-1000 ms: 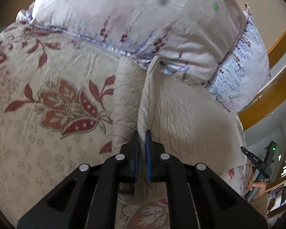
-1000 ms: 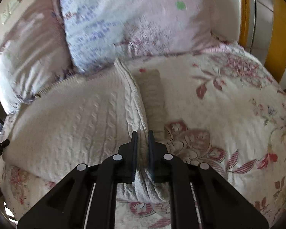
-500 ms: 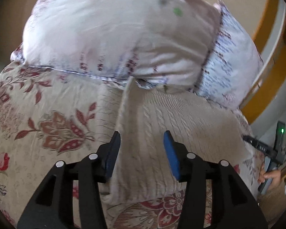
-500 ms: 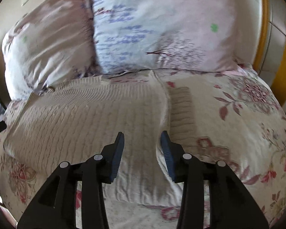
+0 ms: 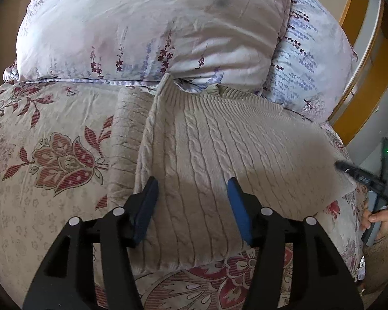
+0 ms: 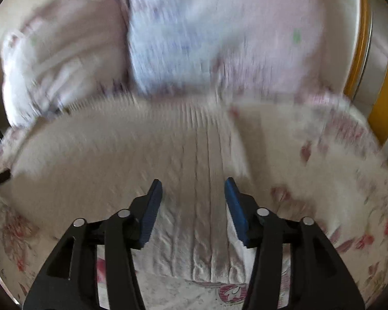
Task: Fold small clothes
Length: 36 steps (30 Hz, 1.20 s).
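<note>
left wrist view: the left gripper hangs over a cream cable-knit sweater with its blue pads spread wide, holding nothing. the sweater lies flat on a floral bedspread, its ribbed top edge touching the pillows at the head of the bed. a strip of the knit sticks out along the sweater's left side, lying flat on the bedspread just beside the thicker folded edge. a large pale pillow with purple sprigs sits behind the sweater, and a second pillow with lavender print leans next to it on the right. at the far right edge a hand holds the other gripper, seen only in part, near the sweater's right corner. a yellow wooden frame shows beyond the pillows.

right wrist view: the picture is smeared by motion. the right gripper has its blue pads wide apart and grips nothing. below it lies the same sweater, its near edge resting on the bedspread. two pillows stand blurred behind, and a yellow frame runs down the right edge.
</note>
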### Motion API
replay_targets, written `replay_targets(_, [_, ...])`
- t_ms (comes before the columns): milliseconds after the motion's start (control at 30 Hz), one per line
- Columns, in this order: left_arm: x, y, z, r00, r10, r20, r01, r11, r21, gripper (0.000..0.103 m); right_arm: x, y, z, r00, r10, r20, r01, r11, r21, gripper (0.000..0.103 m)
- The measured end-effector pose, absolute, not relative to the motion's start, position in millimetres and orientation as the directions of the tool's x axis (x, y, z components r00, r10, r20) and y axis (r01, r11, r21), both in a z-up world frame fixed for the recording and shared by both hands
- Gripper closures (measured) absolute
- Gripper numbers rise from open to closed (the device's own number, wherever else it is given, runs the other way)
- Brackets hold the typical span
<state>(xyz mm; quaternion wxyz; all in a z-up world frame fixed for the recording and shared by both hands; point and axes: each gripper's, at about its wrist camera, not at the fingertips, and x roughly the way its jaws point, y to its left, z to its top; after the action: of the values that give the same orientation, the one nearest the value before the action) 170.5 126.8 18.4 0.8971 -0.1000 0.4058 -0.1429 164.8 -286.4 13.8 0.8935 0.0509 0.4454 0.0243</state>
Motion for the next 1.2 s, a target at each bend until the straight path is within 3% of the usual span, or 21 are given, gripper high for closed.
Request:
replay_targets(133, [167.0,131.2,20.4,0.625,-0.358,-0.694,0.176,0.93,-0.322,0.047,168.7,-293.5,10.4,0.575,0.125,-0.808,0.028,0.985,0.171,0.042])
replay_targets(367, [171.4,164.9,30.7,0.634,-0.434,-0.639,0.081,0.86,-0.504,0.04,173.9,-265.0,30.7,0.602,0.162,-0.782,-0.027,0.983,0.183,0.032])
replay_targets(567, [191.6,188.3,33.9,0.648,-0.396,-0.651,-0.007,0.851,-0.525,0.03,186.2,-219.6,29.0,0.587,0.213,-0.781,-0.14,0.977,0.161,0.032])
replay_targets(833, [220.4,197.4,15.0,0.596,-0.444,-0.669,-0.07,0.801,-0.594,0.03,198.9,-177.0,22.5,0.605,0.185,-0.774,-0.193,0.978,0.083,0.032])
replay_targets(1200, [233.6,185.9,7.4,0.587,-0.448,-0.675,-0.081,0.797,-0.599,0.029,200.8,-172.7,0.3,0.585,0.156,-0.796,-0.186,0.981,0.055,0.029])
